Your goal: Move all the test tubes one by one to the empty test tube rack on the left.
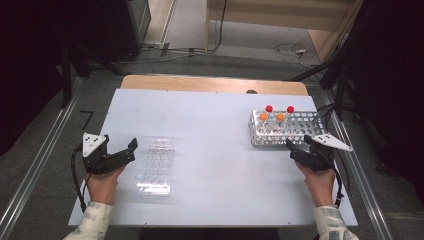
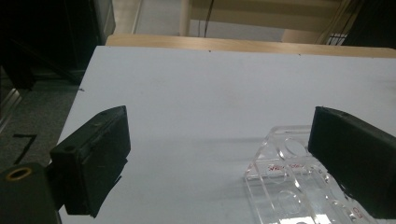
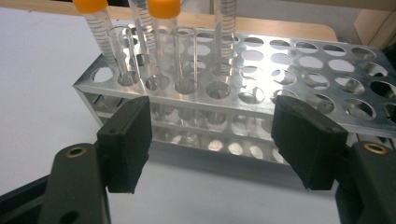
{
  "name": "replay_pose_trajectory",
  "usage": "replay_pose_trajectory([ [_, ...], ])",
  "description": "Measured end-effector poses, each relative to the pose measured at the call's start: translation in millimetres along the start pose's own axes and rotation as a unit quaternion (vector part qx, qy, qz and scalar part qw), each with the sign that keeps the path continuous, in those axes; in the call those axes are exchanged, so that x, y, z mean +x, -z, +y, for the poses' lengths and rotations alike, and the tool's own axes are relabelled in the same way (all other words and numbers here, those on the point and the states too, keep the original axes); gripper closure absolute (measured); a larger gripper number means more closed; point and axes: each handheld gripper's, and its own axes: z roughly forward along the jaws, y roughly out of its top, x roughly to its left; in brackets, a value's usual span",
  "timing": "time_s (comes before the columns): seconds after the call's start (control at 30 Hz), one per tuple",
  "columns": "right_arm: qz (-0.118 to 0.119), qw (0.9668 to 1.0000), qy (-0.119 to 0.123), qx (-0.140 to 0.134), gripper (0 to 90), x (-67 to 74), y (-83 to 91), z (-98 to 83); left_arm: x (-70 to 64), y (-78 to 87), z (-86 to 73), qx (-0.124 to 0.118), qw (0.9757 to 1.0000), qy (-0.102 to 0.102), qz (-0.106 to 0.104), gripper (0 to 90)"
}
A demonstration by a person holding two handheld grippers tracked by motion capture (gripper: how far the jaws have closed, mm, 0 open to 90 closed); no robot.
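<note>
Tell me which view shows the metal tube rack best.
The right gripper view: the metal rack sits close, with its holes, tiers and capped tubes clear. The high view shows the whole rack small at the table's right, near the right gripper. The left gripper view faces the clear plastic rack.

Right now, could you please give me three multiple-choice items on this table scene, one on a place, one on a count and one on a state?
1. Where is the clear plastic rack?
A. beside the left gripper
B. inside the metal rack
C. on the floor

2. How many capped tubes stand in the metal rack?
A. one
B. four
C. seven

3. How do the right gripper's jaws stand?
A. shut on a tube
B. open with nothing between
C. shut on the rack

Answers: 1 A, it lies just right of that gripper; 2 B, two red caps and two orange caps; 3 B, jaws stand apart before the rack.
</note>
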Motion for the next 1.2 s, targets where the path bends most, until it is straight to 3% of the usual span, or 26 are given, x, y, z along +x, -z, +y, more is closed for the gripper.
replay_pose_trajectory([
  [0.17, -0.004, 1.0000, 0.008, 0.001, 31.6, 4.5, -10.0, 4.8, 2.9, 1.0, 0.2, -0.004, 1.0000, 0.009, -0.001, 6.4],
  [0.37, -0.010, 0.9998, 0.014, -0.007, 45.1, 8.5, -21.6, 10.3, 5.8, 1.7, -0.2, -0.004, 0.9999, 0.012, 0.004, 6.5],
  [0.6, -0.009, 0.9997, 0.023, -0.007, 52.0, 11.2, -31.0, 14.1, 5.6, 1.3, -0.6, -0.003, 0.9999, 0.014, 0.004, 6.5],
  [0.93, -0.004, 0.9997, 0.022, -0.006, 66.0, 13.4, -42.2, 16.4, 7.7, 0.4, -1.3, -0.001, 0.9998, 0.019, 0.006, 6.5],
  [1.2, -0.010, 0.9998, 0.017, -0.001, 71.0, 16.3, -48.4, 17.0, 8.4, 0.8, -1.4, -0.002, 0.9998, 0.020, 0.006, 6.5],
])
